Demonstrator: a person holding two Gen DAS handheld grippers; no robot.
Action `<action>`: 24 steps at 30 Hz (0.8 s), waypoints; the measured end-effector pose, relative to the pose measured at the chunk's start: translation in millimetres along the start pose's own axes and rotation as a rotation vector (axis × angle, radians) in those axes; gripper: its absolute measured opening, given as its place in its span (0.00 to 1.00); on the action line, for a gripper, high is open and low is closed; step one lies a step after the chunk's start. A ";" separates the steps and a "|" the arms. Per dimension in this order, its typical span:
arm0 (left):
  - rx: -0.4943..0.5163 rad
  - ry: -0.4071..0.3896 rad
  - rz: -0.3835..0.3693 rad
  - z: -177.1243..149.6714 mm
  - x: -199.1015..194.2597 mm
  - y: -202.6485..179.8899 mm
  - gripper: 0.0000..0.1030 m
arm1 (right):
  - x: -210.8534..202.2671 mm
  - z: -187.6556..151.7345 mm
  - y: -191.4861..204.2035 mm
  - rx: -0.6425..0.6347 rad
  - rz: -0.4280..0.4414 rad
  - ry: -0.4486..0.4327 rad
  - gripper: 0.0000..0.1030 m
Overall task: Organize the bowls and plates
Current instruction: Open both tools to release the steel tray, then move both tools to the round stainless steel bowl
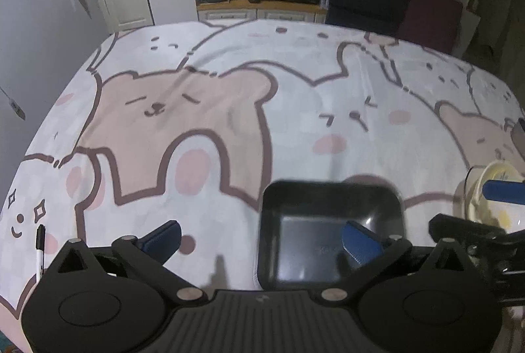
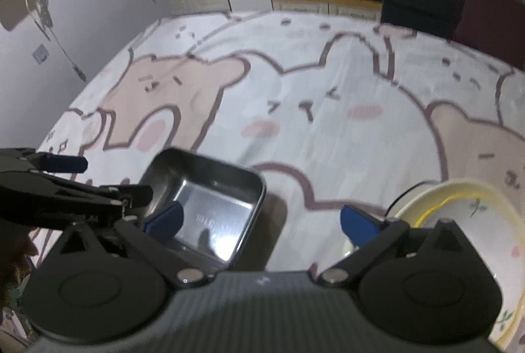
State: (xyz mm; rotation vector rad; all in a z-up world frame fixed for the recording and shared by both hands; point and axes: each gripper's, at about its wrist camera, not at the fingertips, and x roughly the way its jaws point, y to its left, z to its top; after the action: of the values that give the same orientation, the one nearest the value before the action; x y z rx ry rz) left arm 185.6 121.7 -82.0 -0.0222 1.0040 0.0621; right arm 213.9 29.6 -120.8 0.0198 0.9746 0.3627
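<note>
Hovering low over the near edge of the worktop (image 1: 295,97), both pairs of tongs stand spread wide and grasp nothing. The cloth on the worktop is printed with pink bears and white rabbits.

A black square dish (image 1: 331,231) sits on the cloth close to the near edge. The left tongs (image 1: 262,241) straddle its left wall: the right blue finger pad (image 1: 361,241) hangs over the dish's inside, while the left pad (image 1: 162,239) is out over bare cloth, well to the dish's left. Whether the inner pad touches the dish I cannot tell.

From the right wrist view, the same dish (image 2: 210,205) lies to the left, with the right tongs (image 2: 262,221) open above the cloth between it and a cream round bowl (image 2: 459,215) with a yellow rim line and small leaf prints. The bowl sits toward the near right corner, just beside the right pad (image 2: 357,228); the left pad (image 2: 164,220) overlaps the dish's near wall.

A black marker (image 1: 40,249) lies near the left edge of the worktop.
</note>
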 end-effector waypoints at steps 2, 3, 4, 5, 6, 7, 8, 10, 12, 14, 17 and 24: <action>0.003 -0.025 -0.003 6.0 -3.2 -10.3 1.00 | -9.8 2.8 -8.3 0.012 -0.001 -0.036 1.00; 0.007 -0.036 -0.008 8.5 -4.1 -16.4 1.00 | -15.2 4.0 -13.7 0.017 -0.005 -0.056 1.00; 0.012 -0.046 -0.017 11.6 -4.9 -23.5 1.00 | -19.7 5.2 -19.3 0.022 -0.011 -0.076 1.00; 0.018 -0.054 -0.027 14.9 -5.3 -31.9 1.00 | -25.1 6.2 -26.1 0.029 -0.022 -0.097 1.00; 0.024 -0.059 -0.035 17.7 -5.2 -40.7 1.00 | -30.5 6.9 -33.8 0.038 -0.031 -0.116 1.00; 0.034 -0.066 -0.044 20.7 -5.2 -50.2 1.00 | -35.0 7.5 -42.0 0.049 -0.040 -0.128 1.00; 0.042 -0.073 -0.056 23.7 -4.9 -59.9 1.00 | -39.9 7.8 -51.6 0.063 -0.053 -0.140 1.00; 0.055 -0.081 -0.083 29.5 -2.9 -78.6 1.00 | -48.9 7.2 -73.4 0.097 -0.082 -0.160 1.00; 0.072 -0.089 -0.109 33.9 -0.2 -98.3 1.00 | -58.0 4.8 -96.0 0.131 -0.116 -0.180 1.00; 0.093 -0.096 -0.130 37.8 2.6 -119.5 1.00 | -66.1 -0.9 -118.0 0.162 -0.148 -0.198 1.00; 0.113 -0.101 -0.166 42.0 7.9 -149.0 1.00 | -79.5 -12.7 -155.6 0.219 -0.203 -0.217 1.00; 0.144 -0.114 -0.245 49.4 21.1 -216.0 1.00 | -104.5 -42.0 -240.1 0.373 -0.312 -0.237 1.00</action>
State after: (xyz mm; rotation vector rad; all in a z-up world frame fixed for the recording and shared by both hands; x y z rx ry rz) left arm 252.0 -90.6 -75.5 -0.0095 0.8831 -0.2302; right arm 197.0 -234.5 -103.1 0.2419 0.7831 -0.1100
